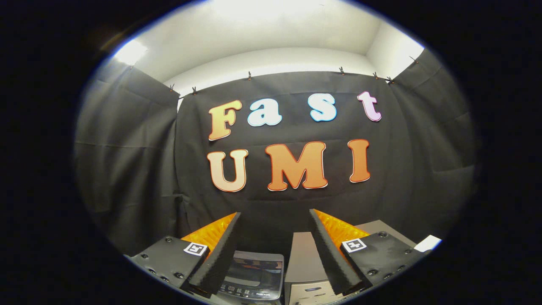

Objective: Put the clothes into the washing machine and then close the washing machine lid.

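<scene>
The gripper is held high and level, its two fingers spread well apart with nothing between them, each finger angled outward from base to tip. Low in the gap between the fingers sits the washing machine, seen from above and somewhat in front: a small toy-like appliance with a dark, glossy lid lying flat and closed over its top, and a row of small buttons along the front edge of that lid. The machine is nearer the left finger, whose tip partly overlaps its left side in the view, though finger and machine are apart. Just to the right of the washing machine, touching or almost touching it, stands a second pale boxy appliance with a plain flat top and a silvery front; the right finger crosses over its right part. Further right of the washing machine, beyond the right finger's body, lies a grey flat surface and a small white card or sheet at its far end. Behind the washing machine hangs the booth's black cloth wall, clipped along its top edge, with a white room wall and bright ceiling light above it. No clothes can be made out around the washing machine from here.
</scene>
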`<state>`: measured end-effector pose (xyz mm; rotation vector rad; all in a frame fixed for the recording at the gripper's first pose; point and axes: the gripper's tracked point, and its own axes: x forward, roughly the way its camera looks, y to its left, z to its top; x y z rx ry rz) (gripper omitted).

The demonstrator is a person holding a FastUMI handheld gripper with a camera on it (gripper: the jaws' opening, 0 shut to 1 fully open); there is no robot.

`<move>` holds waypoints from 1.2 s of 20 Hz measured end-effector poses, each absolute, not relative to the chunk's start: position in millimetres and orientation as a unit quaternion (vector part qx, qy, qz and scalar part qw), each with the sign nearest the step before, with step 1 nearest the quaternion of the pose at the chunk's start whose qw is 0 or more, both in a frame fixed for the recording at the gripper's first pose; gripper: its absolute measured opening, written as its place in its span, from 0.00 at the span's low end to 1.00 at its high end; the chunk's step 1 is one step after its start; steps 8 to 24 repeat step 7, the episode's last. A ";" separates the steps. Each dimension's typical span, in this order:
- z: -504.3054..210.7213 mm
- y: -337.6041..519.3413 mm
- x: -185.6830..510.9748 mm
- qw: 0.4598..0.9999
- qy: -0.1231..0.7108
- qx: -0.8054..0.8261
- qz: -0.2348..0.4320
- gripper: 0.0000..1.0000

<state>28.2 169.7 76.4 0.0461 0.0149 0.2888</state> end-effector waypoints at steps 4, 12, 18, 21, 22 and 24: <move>79.2 120.0 12.7 0.992 -0.003 0.020 0.122 1.00; 59.4 94.4 9.1 0.992 -0.005 0.024 0.124 1.00; 59.4 94.4 9.1 0.992 -0.005 0.024 0.124 1.00; 59.4 94.4 9.1 0.992 -0.005 0.024 0.124 1.00; 59.4 94.4 9.1 0.992 -0.005 0.024 0.124 1.00; 59.4 94.4 9.1 0.992 -0.005 0.024 0.124 1.00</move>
